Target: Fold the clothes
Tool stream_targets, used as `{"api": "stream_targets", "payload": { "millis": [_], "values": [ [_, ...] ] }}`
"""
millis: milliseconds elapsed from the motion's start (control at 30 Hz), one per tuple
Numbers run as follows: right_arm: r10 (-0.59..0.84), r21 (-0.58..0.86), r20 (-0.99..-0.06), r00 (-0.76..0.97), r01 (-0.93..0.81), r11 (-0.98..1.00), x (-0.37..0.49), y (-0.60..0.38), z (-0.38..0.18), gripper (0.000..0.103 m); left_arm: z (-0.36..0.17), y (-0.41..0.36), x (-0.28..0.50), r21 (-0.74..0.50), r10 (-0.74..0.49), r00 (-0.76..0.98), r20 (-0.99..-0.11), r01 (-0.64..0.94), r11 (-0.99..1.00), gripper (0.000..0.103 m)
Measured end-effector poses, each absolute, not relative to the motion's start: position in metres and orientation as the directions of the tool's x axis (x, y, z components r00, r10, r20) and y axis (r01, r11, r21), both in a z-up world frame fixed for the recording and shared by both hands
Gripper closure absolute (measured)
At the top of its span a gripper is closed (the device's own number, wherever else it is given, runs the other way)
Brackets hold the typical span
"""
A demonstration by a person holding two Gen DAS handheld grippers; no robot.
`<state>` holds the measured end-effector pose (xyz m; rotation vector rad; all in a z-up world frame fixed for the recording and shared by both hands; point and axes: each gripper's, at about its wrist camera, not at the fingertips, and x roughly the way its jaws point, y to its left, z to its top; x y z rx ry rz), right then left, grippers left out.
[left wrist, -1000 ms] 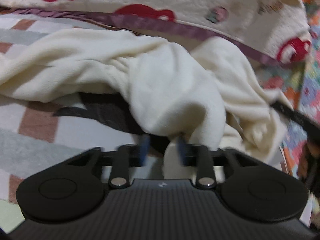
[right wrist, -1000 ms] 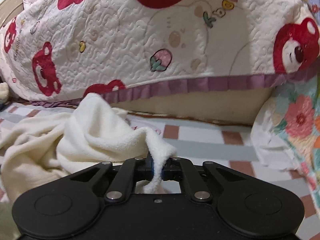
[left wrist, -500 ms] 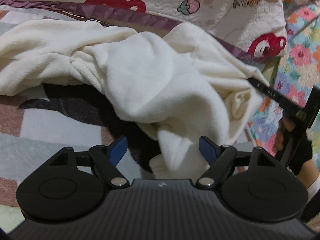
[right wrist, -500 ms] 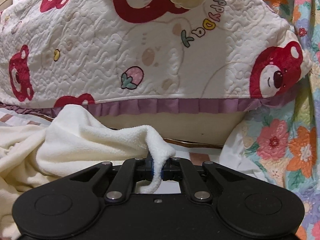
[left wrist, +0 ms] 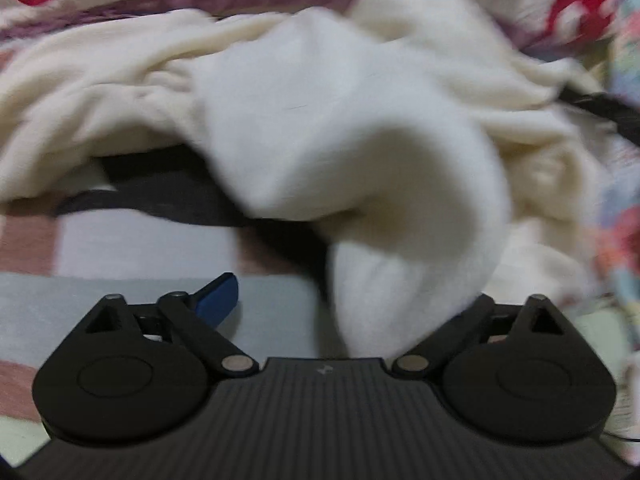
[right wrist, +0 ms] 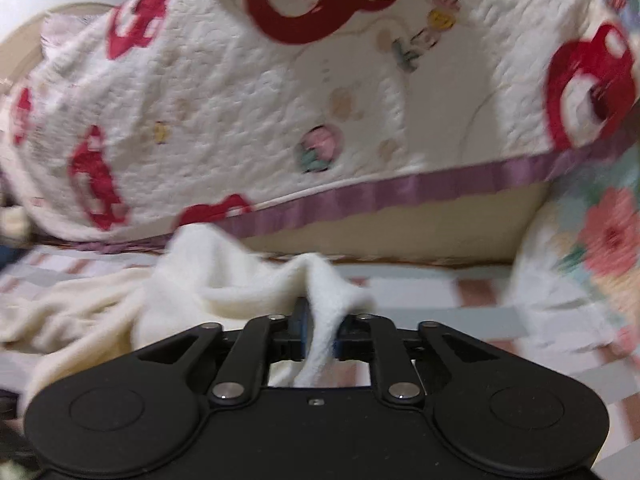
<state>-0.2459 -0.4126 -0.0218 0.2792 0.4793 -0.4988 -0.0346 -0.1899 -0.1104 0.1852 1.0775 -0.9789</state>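
left tool (left wrist: 344, 300) spread, right tool (right wrist: 320, 330) pinching fleece (right wrist: 320, 320)

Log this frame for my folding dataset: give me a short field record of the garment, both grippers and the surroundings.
garment: cream fleece garment, crumpled on the checked bedsheet
left gripper: open, fleece fold draped between its fingers
right gripper: shut on a fleece edge
backdrop: bear-print quilt with purple trim
image quality: motion blur in both views
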Motion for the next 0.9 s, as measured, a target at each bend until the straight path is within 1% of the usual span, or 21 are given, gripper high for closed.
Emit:
{"api": "stream_targets", "payload": {
  "millis": [67,100,133,167,267,333,367,400,433,467,533,567,633,700,800,900],
  "values": [
    [-0.313,0.183,-0.504,0.805,0.454,0.872,-0.250,-0.400,-0.030,0.054,-0.107,-0.185,-0.027,-0.313,-0.588,0.149,-0.795,0.729,0.609,0.062],
    [-0.283,0.191,-0.510,0.812,0.428,0.883,-0.252,-0.393,-0.035,0.048,-0.104,-0.183,-0.026,-0.301,-0.589,0.172,-0.790,0.728,0.616,0.074],
    [-0.269,0.172,-0.538,0.799,0.417,0.893,-0.251,-0.386,-0.044,0.038,-0.101,-0.182,-0.027,-0.283,-0.586,0.195,-0.786,0.730,0.622,0.090],
    [-0.256,0.153,-0.565,0.784,0.404,0.902,-0.251,-0.380,-0.053,0.032,-0.099,-0.180,-0.027,-0.266,-0.583,0.218,-0.782,0.730,0.629,0.090],
    [-0.219,0.097,-0.644,0.733,0.362,0.927,-0.249,-0.360,-0.078,0.026,-0.091,-0.171,-0.026,-0.247,-0.584,0.277,-0.763,0.711,0.659,0.092],
    [-0.196,0.063,-0.694,0.693,0.330,0.942,-0.249,-0.346,-0.096,0.026,-0.086,-0.162,-0.023,-0.252,-0.589,0.312,-0.745,0.686,0.683,0.093],
    [-0.194,0.043,-0.713,0.674,0.318,0.947,-0.248,-0.340,-0.104,0.027,-0.084,-0.160,-0.022,-0.249,-0.587,0.328,-0.740,0.677,0.693,0.094],
    [-0.230,0.004,-0.707,0.669,0.328,0.945,-0.248,-0.338,-0.108,0.030,-0.084,-0.158,-0.022,-0.230,-0.576,0.340,-0.743,0.679,0.697,0.095],
    [-0.263,-0.034,-0.701,0.663,0.337,0.941,-0.248,-0.337,-0.110,0.058,-0.085,-0.163,-0.025,-0.188,-0.549,0.348,-0.760,0.690,0.698,0.096],
    [-0.287,-0.071,-0.696,0.658,0.334,0.940,-0.246,-0.338,-0.107,0.090,-0.087,-0.171,-0.031,-0.127,-0.515,0.363,-0.777,0.710,0.693,0.096],
    [-0.337,-0.143,-0.680,0.652,0.332,0.932,-0.244,-0.342,-0.099,0.092,-0.086,-0.184,-0.042,-0.010,-0.470,0.410,-0.782,0.745,0.667,0.096],
    [-0.369,-0.165,-0.651,0.664,0.350,0.922,-0.245,-0.346,-0.087,0.092,-0.081,-0.185,-0.043,0.012,-0.462,0.426,-0.778,0.745,0.667,0.096],
    [-0.411,-0.169,-0.590,0.696,0.391,0.905,-0.250,-0.364,-0.052,0.092,-0.062,-0.181,-0.037,0.001,-0.468,0.449,-0.761,0.723,0.691,0.096],
    [-0.432,-0.156,-0.535,0.726,0.418,0.895,-0.258,-0.387,-0.014,0.093,-0.037,-0.171,-0.028,-0.046,-0.493,0.469,-0.733,0.688,0.724,0.096],
    [-0.443,-0.140,-0.476,0.760,0.431,0.891,-0.271,-0.417,0.033,0.093,0.004,-0.157,-0.026,-0.007,-0.497,0.551,-0.670,0.665,0.747,0.096],
    [-0.478,-0.184,-0.430,0.766,0.444,0.877,-0.277,-0.439,0.061,0.093,0.037,-0.142,-0.026,0.034,-0.487,0.613,-0.622,0.642,0.766,0.096]
  ]
}}
